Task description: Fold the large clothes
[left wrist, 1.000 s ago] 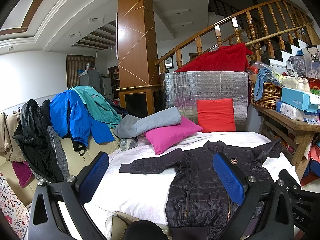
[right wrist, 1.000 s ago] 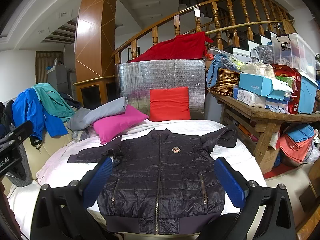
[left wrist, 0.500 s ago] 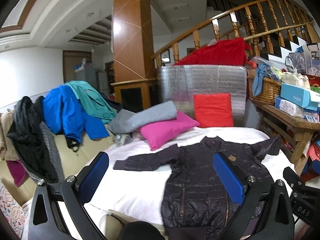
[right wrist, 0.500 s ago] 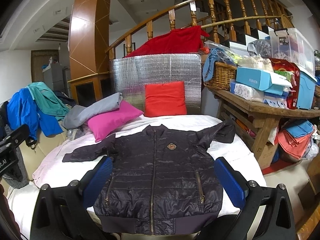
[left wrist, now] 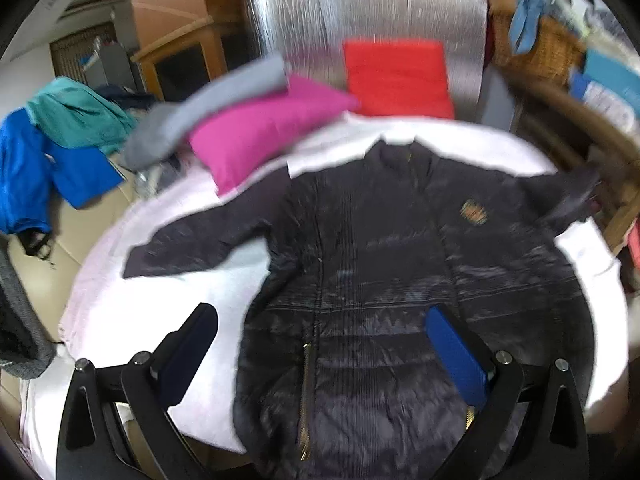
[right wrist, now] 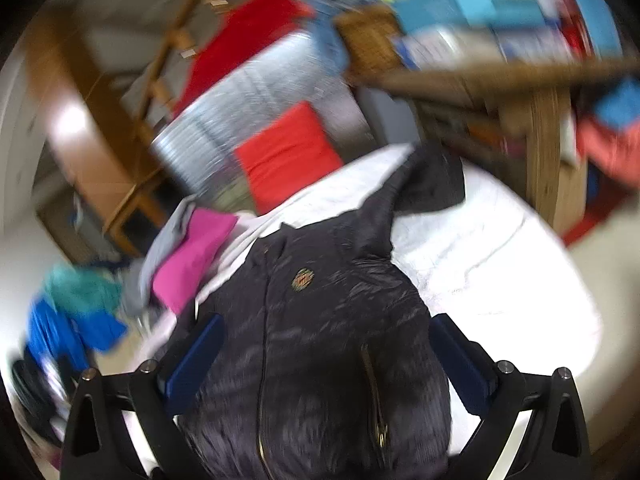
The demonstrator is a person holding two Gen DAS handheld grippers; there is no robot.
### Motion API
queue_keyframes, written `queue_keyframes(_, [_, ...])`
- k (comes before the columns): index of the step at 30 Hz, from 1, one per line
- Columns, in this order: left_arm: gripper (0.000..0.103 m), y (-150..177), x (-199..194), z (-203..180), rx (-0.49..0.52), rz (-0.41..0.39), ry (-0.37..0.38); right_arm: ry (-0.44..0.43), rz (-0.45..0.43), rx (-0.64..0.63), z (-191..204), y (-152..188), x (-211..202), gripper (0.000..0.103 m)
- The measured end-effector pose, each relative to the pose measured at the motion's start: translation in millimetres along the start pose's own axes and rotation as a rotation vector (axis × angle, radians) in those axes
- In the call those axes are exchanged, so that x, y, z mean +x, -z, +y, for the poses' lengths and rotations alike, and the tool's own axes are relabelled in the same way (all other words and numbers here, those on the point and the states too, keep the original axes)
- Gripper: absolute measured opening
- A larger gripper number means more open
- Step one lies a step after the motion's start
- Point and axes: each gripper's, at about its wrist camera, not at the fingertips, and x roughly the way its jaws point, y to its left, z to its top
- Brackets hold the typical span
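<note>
Now | both claws spread wide | black jacket (left wrist: 400, 280) flat on white sheet (left wrist: 160, 312) below

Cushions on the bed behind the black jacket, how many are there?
2. A pink cushion lies at the back left, under a folded grey garment. A red cushion stands against the silver panel behind the jacket's collar. Others may be hidden under the clothes.

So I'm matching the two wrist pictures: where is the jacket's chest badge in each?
Left wrist: badge right of centre, on the jacket.
Right wrist: badge just left of centre, right of the zip.
Shared landmark: red cushion behind the jacket.
</note>
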Motion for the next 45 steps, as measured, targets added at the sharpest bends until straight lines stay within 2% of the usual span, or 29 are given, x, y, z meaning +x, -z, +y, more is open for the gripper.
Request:
queue_keyframes(2, [0.103, -5.7, 34.4, -5.0, -0.010, 0.038, -0.008, -0.028, 0.014, 0.100, -33.4, -24.2, 31.9, 0.103])
queue_keyframes(6, [0.103, -19.7, 81.2, -15.6, -0.022, 0.058, -0.040, -0.027, -0.029, 0.273, -87.6, -77.0, 99.2, 0.103])
queue_keyframes(9, [0.103, -23.3, 97.3, -16.2, -0.024, 0.015, -0.058, -0.023, -0.020, 0.364, -113.4, -119.0, 154.3, 0.103])
queue_keyframes(12, [0.103, -22.1, 106.8, -11.7, 0.001, -0.017, -0.092, 0.041, -0.006, 0.442, -133.0, -155.7, 203.7, 0.103])
queue_keyframes(15, [0.103, -25.2, 116.1, -3.9, -0.013, 0.017, -0.100, 0.109, 0.036, 0.526, -151.0, -180.4, 247.8, 0.103])
queue_keyframes(18, [0.103, -30.7, 125.0, 5.1, -0.043, 0.060, -0.070, 0.174, 0.105, 0.605, -169.4, -186.8, 287.8, 0.100])
queue_keyframes(19, [0.103, -31.5, 125.2, 8.6, -0.057, 0.066, -0.060, 0.220, 0.121, 0.630, -171.6, -181.9, 293.0, 0.083])
queue_keyframes(20, [0.103, -31.9, 125.1, 10.4, -0.064, 0.066, -0.055, 0.267, 0.120, 0.659, -174.4, -175.4, 296.7, 0.050])
queue_keyframes(22, [0.103, -33.3, 122.2, 16.3, -0.075, 0.062, -0.045, 0.291, 0.108, 0.667, -171.7, -165.2, 294.7, 0.028])
queue_keyframes(26, [0.103, -31.0, 112.5, 35.2, -0.127, 0.046, -0.050, 0.291, 0.017, 0.596, -133.8, -148.4, 268.1, 0.017])
queue_keyframes(30, [0.103, -25.0, 106.3, 53.5, -0.154, 0.038, -0.083, 0.286, -0.049, 0.469, -68.8, -143.0, 235.8, 0.017])
queue_keyframes(34, [0.103, -15.7, 107.7, 67.6, -0.158, 0.057, -0.111, 0.218, -0.097, 0.303, 17.5, -144.5, 209.1, 0.017])
queue_keyframes(37, [0.103, -13.2, 112.0, 75.9, -0.176, 0.079, -0.110, 0.172, -0.079, 0.193, 75.3, -135.9, 202.1, 0.017])
queue_keyframes(40, [0.103, -12.8, 112.4, 85.3, -0.206, 0.086, -0.103, 0.122, -0.030, 0.071, 125.8, -110.1, 202.6, 0.017])
queue_keyframes(45, [0.103, -13.6, 111.9, 93.9, -0.253, 0.090, -0.084, 0.088, 0.097, -0.095, 180.0, -38.8, 219.6, 0.017])
